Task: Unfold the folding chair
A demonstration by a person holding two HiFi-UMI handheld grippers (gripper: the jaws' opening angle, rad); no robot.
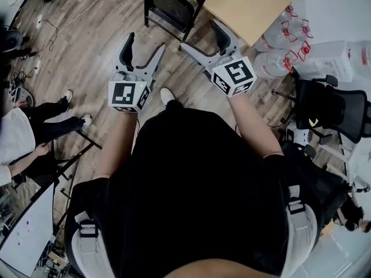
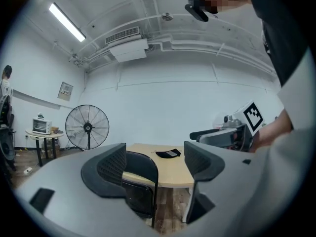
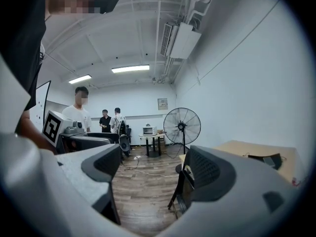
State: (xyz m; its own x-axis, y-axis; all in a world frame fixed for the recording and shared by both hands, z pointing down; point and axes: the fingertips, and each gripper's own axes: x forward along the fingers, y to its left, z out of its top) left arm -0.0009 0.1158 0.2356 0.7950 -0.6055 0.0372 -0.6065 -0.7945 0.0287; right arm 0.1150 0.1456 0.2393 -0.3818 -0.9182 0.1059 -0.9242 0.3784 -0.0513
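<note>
Facing folding chair (top cut off)

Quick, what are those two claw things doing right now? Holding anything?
Left gripper: open, fingers wide apart, holding nothing.
Right gripper: open, fingers wide apart, holding nothing.

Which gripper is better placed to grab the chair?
Left, probably. The black metal folding chair lines up between the fingers of the open left gripper; the open right gripper sees it offset, behind one finger.
</note>
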